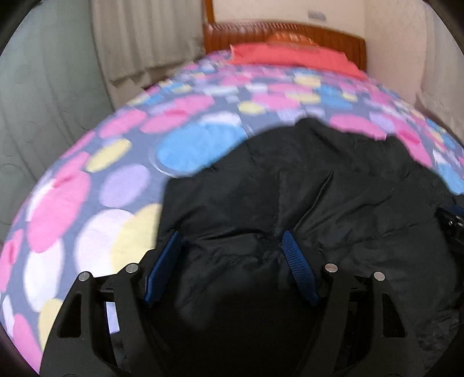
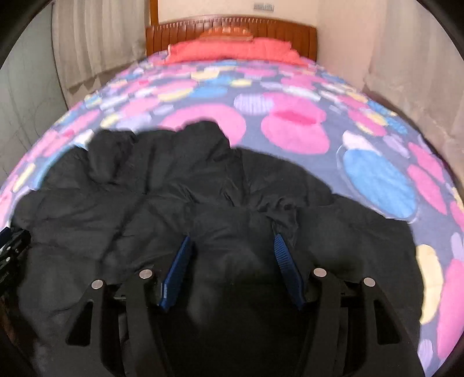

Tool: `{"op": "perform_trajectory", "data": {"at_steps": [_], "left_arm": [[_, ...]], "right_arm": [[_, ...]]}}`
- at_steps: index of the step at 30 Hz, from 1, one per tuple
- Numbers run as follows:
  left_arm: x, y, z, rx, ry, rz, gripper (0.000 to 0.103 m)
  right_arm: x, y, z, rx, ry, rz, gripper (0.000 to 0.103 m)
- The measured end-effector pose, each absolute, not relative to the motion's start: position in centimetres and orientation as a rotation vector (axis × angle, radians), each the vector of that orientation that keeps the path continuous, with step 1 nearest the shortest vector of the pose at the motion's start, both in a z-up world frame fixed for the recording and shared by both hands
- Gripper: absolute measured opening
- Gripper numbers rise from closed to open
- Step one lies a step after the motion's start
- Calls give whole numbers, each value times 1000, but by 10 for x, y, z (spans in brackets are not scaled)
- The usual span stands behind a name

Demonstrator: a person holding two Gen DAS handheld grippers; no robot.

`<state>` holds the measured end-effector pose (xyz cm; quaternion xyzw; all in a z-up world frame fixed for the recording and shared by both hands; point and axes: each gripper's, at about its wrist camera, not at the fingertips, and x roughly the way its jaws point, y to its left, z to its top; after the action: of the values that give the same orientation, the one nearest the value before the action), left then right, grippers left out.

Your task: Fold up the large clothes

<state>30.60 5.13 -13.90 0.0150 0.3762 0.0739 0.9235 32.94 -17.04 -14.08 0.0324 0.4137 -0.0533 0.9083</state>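
Observation:
A large black padded jacket [image 1: 304, 185] lies crumpled on the bed and also fills the lower part of the right wrist view [image 2: 162, 179]. My left gripper [image 1: 232, 240] has its blue-padded jaws spread wide, with a thick bunch of the jacket's near edge between them. My right gripper [image 2: 233, 240] stands the same way, jaws wide, around a bulge of the black fabric. Whether either grips the cloth or only rests around it I cannot tell. The right gripper's body shows at the right edge of the left wrist view [image 1: 452, 220], the left one's at the left edge of the right wrist view [image 2: 11, 243].
The bed has a spread with pink, blue, yellow and white spots [image 2: 293, 127]. A coral pillow [image 2: 232, 49] lies by the wooden headboard [image 2: 232, 27]. Curtains [image 1: 145, 37] hang on the left, a wall [image 2: 406, 87] runs along the right.

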Motion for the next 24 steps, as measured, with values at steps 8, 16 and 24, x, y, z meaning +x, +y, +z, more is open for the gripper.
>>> {"op": "perform_trajectory", "data": {"at_steps": [8, 16, 24], "left_arm": [[300, 6, -160, 56, 877, 0, 73], [272, 44, -137, -49, 772, 88, 73], [286, 48, -165, -10, 856, 114, 73]], "right_arm": [[320, -124, -166, -35, 898, -20, 61], [285, -173, -139, 49, 831, -130, 61], [293, -186, -171, 86, 891, -115, 63]]}}
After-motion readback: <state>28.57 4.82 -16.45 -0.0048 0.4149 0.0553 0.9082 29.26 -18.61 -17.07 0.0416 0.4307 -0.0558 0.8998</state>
